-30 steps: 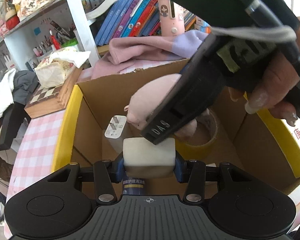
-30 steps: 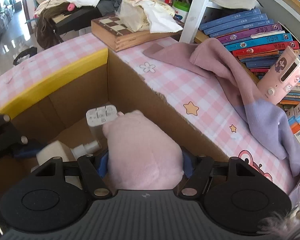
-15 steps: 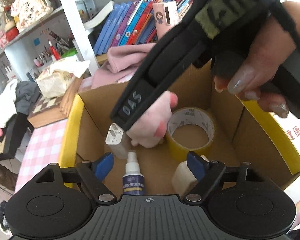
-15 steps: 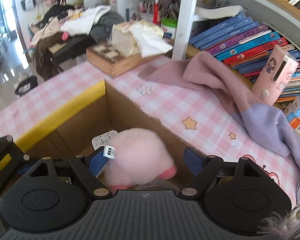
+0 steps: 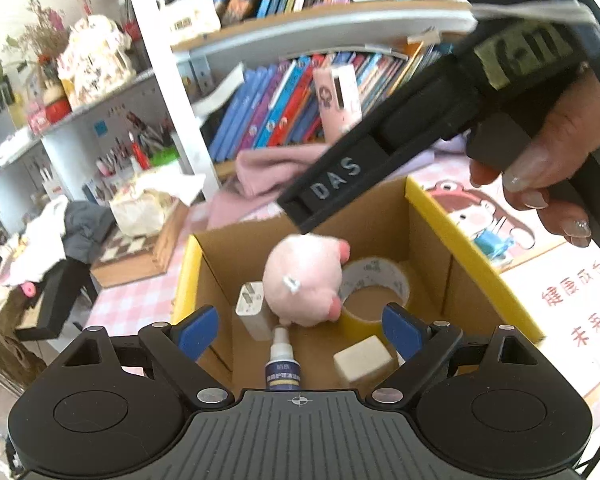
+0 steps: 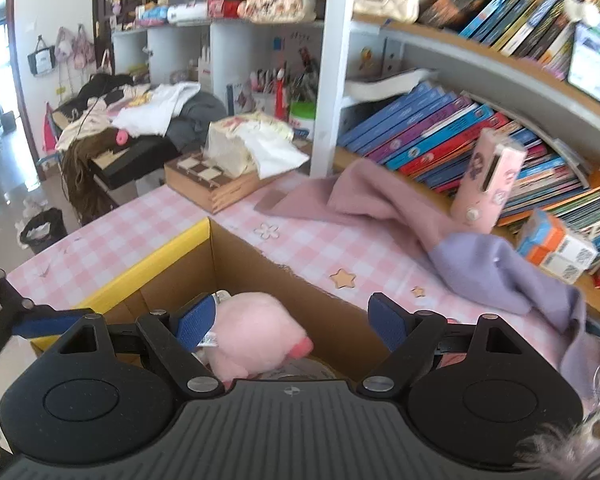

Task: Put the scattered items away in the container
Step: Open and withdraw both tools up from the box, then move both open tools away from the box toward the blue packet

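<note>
Both tongs stand wide apart and hold nothing. From the left wrist view, the left tongs (image 5: 300, 326) hang above the open cardboard box (image 5: 432, 208). Inside lie a pink plush toy (image 5: 304, 286), a white charger plug (image 5: 250, 306), a small spray bottle (image 5: 282, 360), a roll of tape (image 5: 374, 292) and a pale block (image 5: 362, 358). The right hand (image 5: 548, 160) crosses above the box with its tool.

From the right wrist view, the right tongs (image 6: 288, 326) hover over the box's near corner, the plush toy just below them. On the pink checked bench (image 6: 148, 224) beyond, only a pink and lilac cloth (image 6: 440, 232) and a wooden chess box (image 6: 208, 180) show, well apart from the container.

The drop-off step looks finished. Next, both hands would need to draw clear and check the bench for any loose item.
</note>
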`<act>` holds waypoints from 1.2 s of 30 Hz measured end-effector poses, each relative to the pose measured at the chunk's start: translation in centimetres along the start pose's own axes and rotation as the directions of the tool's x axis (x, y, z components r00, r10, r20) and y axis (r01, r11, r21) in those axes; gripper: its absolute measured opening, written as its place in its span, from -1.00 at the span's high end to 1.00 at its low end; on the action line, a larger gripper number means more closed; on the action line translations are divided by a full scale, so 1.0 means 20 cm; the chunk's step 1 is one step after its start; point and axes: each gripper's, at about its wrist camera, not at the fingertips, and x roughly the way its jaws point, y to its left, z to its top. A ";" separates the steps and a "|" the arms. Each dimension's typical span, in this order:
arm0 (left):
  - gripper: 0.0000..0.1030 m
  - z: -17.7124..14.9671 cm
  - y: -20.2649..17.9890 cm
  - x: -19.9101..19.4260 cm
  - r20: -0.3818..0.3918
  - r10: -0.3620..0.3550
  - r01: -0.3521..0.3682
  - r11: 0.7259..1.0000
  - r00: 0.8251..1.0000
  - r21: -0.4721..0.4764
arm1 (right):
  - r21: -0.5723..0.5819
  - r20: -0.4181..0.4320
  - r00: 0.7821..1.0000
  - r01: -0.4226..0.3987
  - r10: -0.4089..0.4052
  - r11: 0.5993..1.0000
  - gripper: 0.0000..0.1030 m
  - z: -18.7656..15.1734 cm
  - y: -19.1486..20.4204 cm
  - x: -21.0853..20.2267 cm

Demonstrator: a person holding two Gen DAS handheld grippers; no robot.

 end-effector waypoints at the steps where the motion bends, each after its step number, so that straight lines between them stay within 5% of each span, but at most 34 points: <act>1: -0.77 0.00 -0.01 -0.03 0.013 0.004 -0.004 1.000 1.000 0.003 | 0.001 0.013 1.000 0.009 -0.009 1.000 -0.61 -0.01 0.00 -0.03; 12: -0.79 -0.09 -0.04 -0.35 0.130 0.056 -0.053 0.998 0.990 -0.024 | 0.055 0.117 0.987 0.102 -0.108 0.993 -0.63 -0.18 -0.02 -0.42; 25: -0.79 -0.29 -0.08 -0.60 0.125 0.058 -0.046 0.994 0.990 -0.097 | 0.041 0.140 0.977 0.158 -0.162 0.987 -0.65 -0.50 0.14 -0.74; 36: -0.79 -0.44 -0.09 -0.71 0.111 0.079 -0.062 0.987 0.991 -0.150 | 0.139 0.131 0.962 0.223 -0.241 0.965 -0.65 -0.76 0.25 -0.85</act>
